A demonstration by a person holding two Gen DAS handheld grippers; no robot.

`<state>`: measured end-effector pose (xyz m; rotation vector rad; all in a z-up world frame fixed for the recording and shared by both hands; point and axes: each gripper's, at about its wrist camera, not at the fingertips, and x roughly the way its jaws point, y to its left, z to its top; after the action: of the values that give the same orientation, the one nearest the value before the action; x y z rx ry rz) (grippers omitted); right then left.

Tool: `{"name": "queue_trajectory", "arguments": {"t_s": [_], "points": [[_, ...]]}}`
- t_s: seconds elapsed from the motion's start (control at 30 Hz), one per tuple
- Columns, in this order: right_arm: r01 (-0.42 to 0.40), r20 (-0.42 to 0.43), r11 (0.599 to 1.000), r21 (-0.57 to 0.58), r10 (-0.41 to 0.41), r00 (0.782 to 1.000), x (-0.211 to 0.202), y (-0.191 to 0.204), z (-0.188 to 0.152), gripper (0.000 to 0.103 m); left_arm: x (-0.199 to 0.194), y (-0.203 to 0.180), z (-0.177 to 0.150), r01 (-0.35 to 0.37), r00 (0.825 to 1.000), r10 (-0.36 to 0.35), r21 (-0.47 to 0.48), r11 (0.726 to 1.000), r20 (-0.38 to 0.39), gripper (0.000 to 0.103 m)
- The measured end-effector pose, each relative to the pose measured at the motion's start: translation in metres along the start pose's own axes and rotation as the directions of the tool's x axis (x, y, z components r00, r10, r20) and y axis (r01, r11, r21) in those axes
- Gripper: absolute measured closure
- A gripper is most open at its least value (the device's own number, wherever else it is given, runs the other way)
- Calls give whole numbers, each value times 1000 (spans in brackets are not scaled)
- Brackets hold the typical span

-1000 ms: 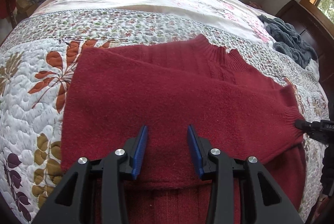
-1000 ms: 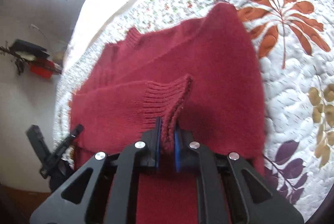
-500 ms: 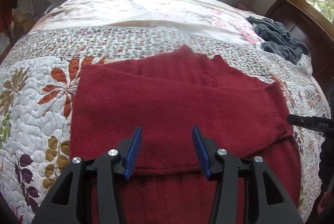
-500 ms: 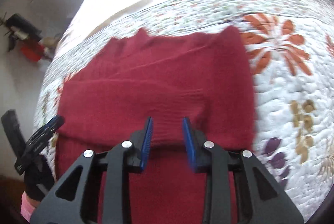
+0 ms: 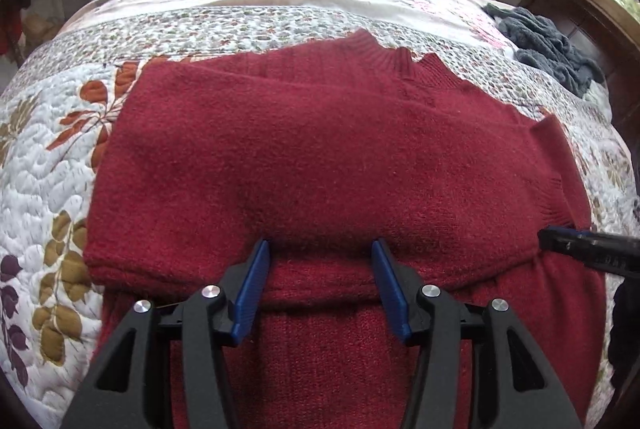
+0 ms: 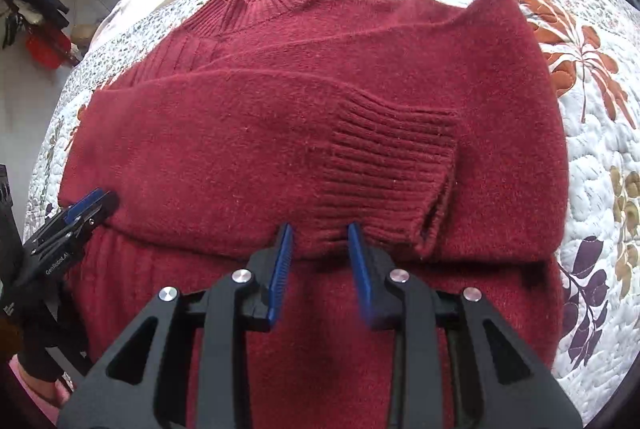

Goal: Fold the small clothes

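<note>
Right gripper (image 6: 320,243), now spread and empty, has dropped the ribbed cuff (image 6: 394,175) across the red sweater (image 5: 320,157); left gripper (image 5: 320,261) hovers wide, sleeve fold done.

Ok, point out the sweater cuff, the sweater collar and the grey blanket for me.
sweater cuff (image 6: 394,169), right wrist view, on the ribbed band of the folded-in sleeve.
sweater collar (image 6: 256,11), right wrist view, on the ribbed neck edge.
grey blanket (image 5: 548,47), left wrist view, middle of the crumpled heap.

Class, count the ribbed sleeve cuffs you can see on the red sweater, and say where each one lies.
1. A ribbed cuff lies across the red sweater, just ahead of the open right claw. A second cuff may be hidden.
</note>
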<state>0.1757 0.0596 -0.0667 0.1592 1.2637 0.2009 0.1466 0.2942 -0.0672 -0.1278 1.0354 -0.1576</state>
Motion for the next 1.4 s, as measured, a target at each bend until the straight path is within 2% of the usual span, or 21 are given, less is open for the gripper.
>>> {"name": "queue_trajectory", "arguments": {"t_s": [0.1, 0.17, 0.23, 0.3, 0.4, 0.47, 0.57, 0.7, 0.73, 0.87, 1.0, 1.1, 1.17, 1.4], "points": [[-75, 27, 997, 34, 74, 997, -33, -10, -13, 69, -20, 0, -2, -20, 1000, 20, -38, 999, -9, 50], [-120, 86, 993, 22, 117, 989, -70, -15, -39, 54, -46, -2, -11, 0, 1000, 0, -60, 998, 12, 50], [-109, 128, 994, 15, 106, 986, -101, -20, -74, 48, -80, -1, -34, -22, 999, 24, -63, 998, 33, 49], [-98, 153, 995, 11, 95, 984, -128, -26, -121, 48, -112, 3, -63, -39, 998, 42, -68, 997, 47, 44], [-56, 172, 998, 14, 53, 984, -153, -33, -181, 48, -148, 16, -109, -80, 996, 83, -89, 993, 31, 43], [-68, 171, 997, 31, 61, 983, -164, -39, -212, 48, -168, 26, -135, -103, 994, 108, -113, 988, 32, 43], [-86, 154, 995, 49, 78, 985, -173, -44, -238, 48, -196, 46, -168, -118, 992, 125, -176, 977, 28, 42], [-61, 145, 997, 41, 54, 988, -185, -42, -251, 46, -225, 68, -204, -151, 988, 156, -225, 963, 8, 39], [-51, 140, 998, 41, 45, 989, -186, -41, -253, 43, -229, 71, -210, -148, 988, 153, -228, 962, 5, 39], [-9, 109, 999, 38, 5, 994, -184, -44, -263, 43, -238, 75, -229, -160, 987, 163, -218, 963, -4, 38], [-64, 38, 993, 98, 61, 997, -169, -62, -280, 43, -230, 76, -240, -147, 989, 141, -227, 963, -44, 37], [-52, 1, 987, 149, 53, 999, -159, -77, -294, 43, -221, 78, -245, -123, 991, 108, -248, 961, -75, 37], [-78, -23, 979, 187, 84, 996, -151, -88, -302, 43, -216, 79, -249, -137, 989, 117, -241, 961, -94, 37], [-137, -49, 963, 233, 152, 987, -136, -104, -316, 43, -200, 80, -257, -125, 987, 94, -249, 960, -134, 36]]}}
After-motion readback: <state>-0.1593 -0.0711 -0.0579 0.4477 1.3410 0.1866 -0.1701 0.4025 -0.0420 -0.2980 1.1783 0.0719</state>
